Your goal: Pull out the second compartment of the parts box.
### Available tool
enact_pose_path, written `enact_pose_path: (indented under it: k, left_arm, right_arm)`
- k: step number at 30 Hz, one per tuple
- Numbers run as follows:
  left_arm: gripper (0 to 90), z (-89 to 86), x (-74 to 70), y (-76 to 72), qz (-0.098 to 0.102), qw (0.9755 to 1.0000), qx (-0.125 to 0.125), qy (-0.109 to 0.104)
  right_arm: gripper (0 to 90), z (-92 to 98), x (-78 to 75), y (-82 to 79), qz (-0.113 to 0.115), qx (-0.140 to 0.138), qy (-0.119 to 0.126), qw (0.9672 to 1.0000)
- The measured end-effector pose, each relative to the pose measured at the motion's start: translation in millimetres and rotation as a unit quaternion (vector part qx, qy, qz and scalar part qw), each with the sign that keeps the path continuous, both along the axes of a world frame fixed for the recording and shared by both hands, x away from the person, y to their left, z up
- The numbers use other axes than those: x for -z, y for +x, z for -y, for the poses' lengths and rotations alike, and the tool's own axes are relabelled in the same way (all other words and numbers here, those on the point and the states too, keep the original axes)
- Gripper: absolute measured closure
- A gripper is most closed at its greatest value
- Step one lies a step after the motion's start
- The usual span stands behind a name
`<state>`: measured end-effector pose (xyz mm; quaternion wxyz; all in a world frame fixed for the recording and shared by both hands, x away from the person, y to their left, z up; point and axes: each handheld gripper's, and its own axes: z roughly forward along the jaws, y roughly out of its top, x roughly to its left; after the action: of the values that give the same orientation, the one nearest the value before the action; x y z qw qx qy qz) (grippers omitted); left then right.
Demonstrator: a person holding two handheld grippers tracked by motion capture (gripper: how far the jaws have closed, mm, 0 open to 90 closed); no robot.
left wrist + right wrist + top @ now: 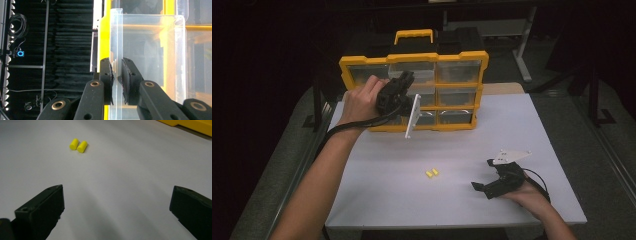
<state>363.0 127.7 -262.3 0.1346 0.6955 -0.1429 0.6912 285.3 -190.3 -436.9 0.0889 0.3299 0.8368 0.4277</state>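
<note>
My left tool (pixel 117 75) is pinched narrow on the front lip of a clear drawer (pixel 147 57), one pad inside the lip and one outside, so the thin plastic wall stands between them. I hold it there because the lip is the only edge that gives purchase for sliding the drawer out of the yellow case (pixel 413 92). The case stands upright at the far edge of the bench (pixel 532 130), its drawer fronts facing me, so my left hand (pixel 362 100) is raised and rolled, and the tool (pixel 404 80) points level into the upper left of the case (its grey plate hangs on edge below).

My right tool (pixel 117 205) sits wide with nothing between the jaws, low over the bench on my near right side. Ahead of it and a little left lie two yellow plugs (pixel 78 145), touching each other, well clear of the jaws. I judge that they are meant for the drawer, so the right hand (pixel 532 197) rests palm down, aimed toward them, ready.
</note>
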Motion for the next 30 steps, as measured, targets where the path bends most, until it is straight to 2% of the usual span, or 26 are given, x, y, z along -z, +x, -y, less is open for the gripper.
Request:
enact_pose_path:
  k: [10, 30]
  left_arm:
    - [79.9, -0.4, 1.4, -10.3, 0.004, 1.0000, 0.001, 0.006]
    - [80.1, -3.2, 3.2, -28.8, 0.012, 0.9999, 0.012, 0.005]
  right_arm:
    - [0.0, 0.1, 0.1, 0.3, 0.000, 0.000, 0.001, 1.0000]
    - [0.0, -0.2, 0.2, 0.5, -0.001, 0.000, 0.000, 1.0000]
